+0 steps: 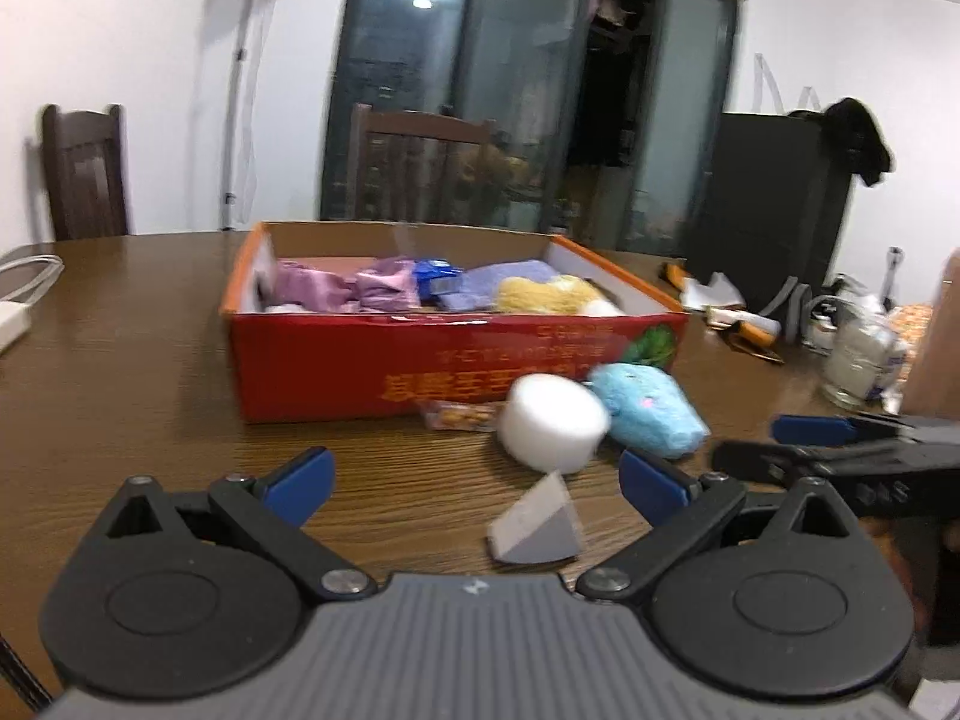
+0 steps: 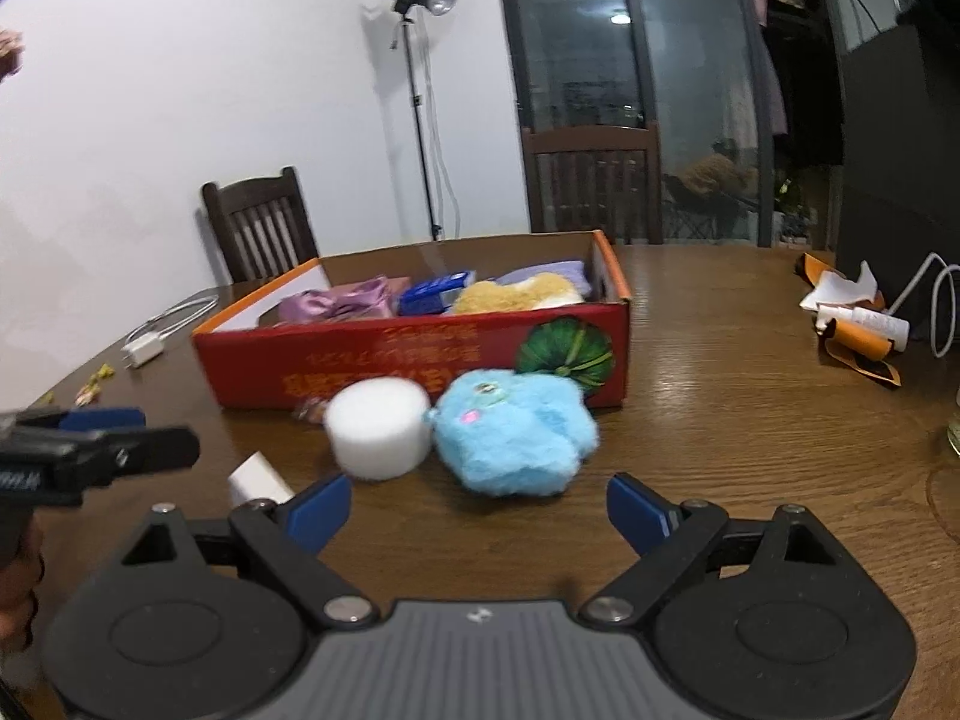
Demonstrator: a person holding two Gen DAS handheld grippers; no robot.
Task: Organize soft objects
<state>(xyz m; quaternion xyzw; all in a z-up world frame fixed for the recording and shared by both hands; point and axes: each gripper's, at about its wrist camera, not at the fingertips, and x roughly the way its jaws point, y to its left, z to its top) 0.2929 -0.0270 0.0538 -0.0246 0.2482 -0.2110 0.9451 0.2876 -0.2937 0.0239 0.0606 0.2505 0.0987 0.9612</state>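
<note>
The wooden desk (image 2: 720,360) carries everything, and the red cardboard box (image 2: 420,360) in its middle is the landmark: it stands open-topped, which fits its use as the bin for the soft things. Inside the box lie a purple satin cloth (image 2: 342,303), a blue packet (image 2: 432,294), a lavender towel (image 1: 510,276) and a tan plush toy (image 2: 516,297), apparently sorted already. The front wall of the box bears yellow lettering, seen upside down and too blurred to read, beside a printed green pumpkin (image 2: 567,351).

Just in front of the box, touching or nearly touching its wall, sits a blue plush toy (image 2: 516,444), and at that toy's side a white foam cylinder (image 2: 381,429); a small snack wrapper (image 1: 459,417) lies against the box behind the cylinder. Nearer still from the box rests a white and grey wedge-shaped block (image 1: 537,525). These look left to be put away.

The right gripper (image 2: 477,513) hangs in front of the blue plush toy, jaws spread wide with nothing between them, likely lined up for it. The left gripper (image 1: 477,480) is likewise spread and empty, facing the cylinder and wedge.
</note>
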